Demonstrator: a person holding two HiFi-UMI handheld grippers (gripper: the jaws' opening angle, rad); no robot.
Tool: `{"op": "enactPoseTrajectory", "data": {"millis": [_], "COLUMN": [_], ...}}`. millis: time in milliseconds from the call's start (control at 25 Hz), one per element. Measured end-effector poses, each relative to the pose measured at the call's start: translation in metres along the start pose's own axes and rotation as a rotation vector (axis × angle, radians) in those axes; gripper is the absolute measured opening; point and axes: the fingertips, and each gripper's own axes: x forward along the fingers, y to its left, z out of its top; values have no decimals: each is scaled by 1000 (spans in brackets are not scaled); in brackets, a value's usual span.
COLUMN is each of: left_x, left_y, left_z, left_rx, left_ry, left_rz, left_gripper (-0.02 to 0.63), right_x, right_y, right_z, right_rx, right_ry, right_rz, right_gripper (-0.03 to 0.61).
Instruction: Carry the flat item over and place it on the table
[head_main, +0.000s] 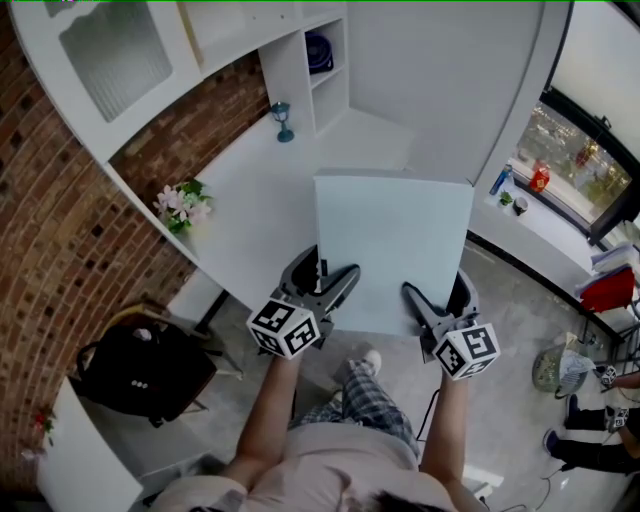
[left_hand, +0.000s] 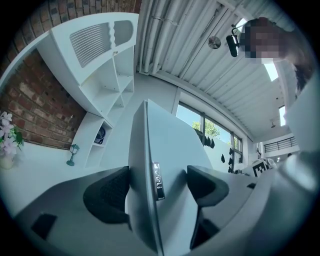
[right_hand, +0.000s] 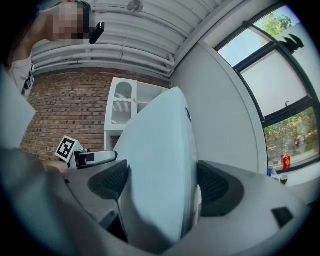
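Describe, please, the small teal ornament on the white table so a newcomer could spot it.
Follow the white table along the brick wall to its far end. Beside the open shelf unit stands a teal lantern. Unlike the pink flowers nearer by, it is slim and stemmed.

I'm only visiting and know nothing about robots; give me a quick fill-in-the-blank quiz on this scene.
1. The left claw and right claw clamp the flat panel, so ____ claws in all.
2. The wall beside the white table is made of ____.
3. A bunch of ____ stands on that table near the wall.
Missing words: two; brick; flowers.
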Motion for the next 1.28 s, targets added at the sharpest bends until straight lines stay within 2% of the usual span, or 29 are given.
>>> {"op": "enactPoseTrajectory", "data": {"millis": [320, 600, 880, 1280], "left_x": [31, 83, 180, 295], "left_y": [30, 71, 145, 268], "left_z": [2, 4, 16, 53], "left_rx": [1, 12, 34, 30], "left_ry": [-2, -21, -56, -99], "left_rz": [15, 48, 127, 320], "left_gripper": [348, 348, 348, 350], "right_x": [37, 95, 206, 387], "right_y": [-25, -69, -150, -237], "right_z": [-4, -4, 4, 25], "right_rx": [22, 12, 3, 26], "right_ry": [5, -3, -8, 57], "right_rz": [5, 44, 129, 306], "right_gripper": [443, 443, 443, 443]}}
